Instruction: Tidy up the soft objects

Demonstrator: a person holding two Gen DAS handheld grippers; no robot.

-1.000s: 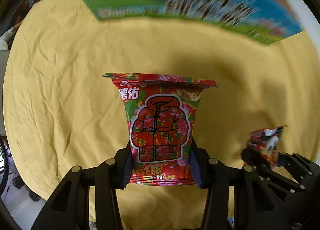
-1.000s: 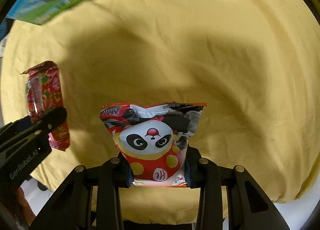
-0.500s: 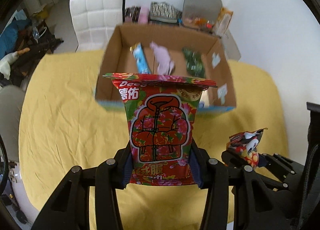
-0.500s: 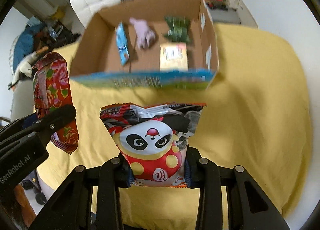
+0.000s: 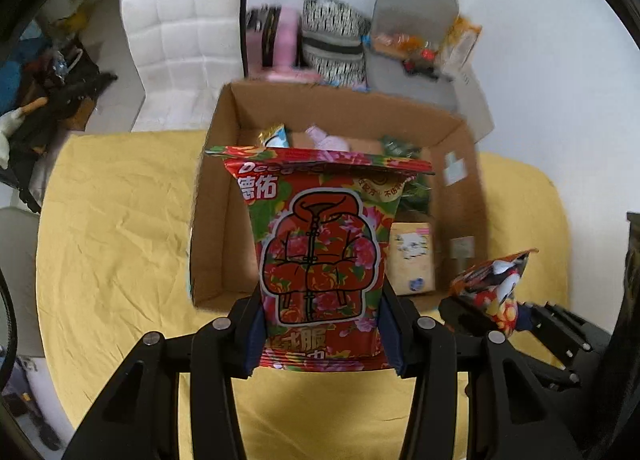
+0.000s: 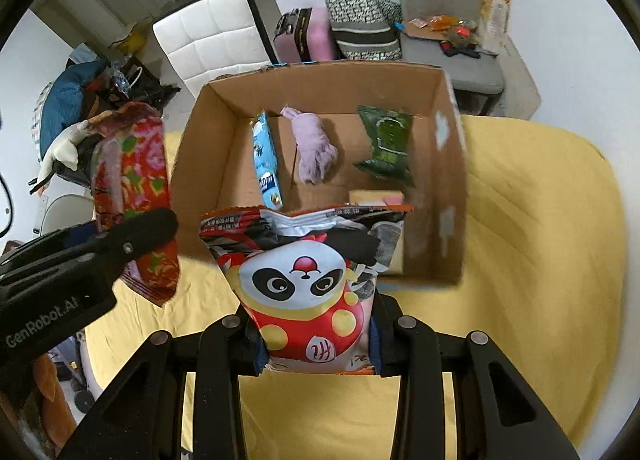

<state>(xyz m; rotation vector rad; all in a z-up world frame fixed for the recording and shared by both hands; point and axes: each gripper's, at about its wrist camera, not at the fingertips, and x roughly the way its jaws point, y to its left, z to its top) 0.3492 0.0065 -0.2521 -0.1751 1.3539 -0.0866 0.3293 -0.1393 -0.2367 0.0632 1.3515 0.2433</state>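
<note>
Left wrist view: left gripper (image 5: 322, 334) clamps a red floral packet (image 5: 320, 260); right gripper (image 6: 316, 344) grips a crumpled panda packet (image 6: 308, 288).

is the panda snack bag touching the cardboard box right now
Apart. In the left wrist view the panda bag, pinched in the right gripper, hangs beside the cardboard box, with yellow cloth showing between the bag and the box wall.
</note>
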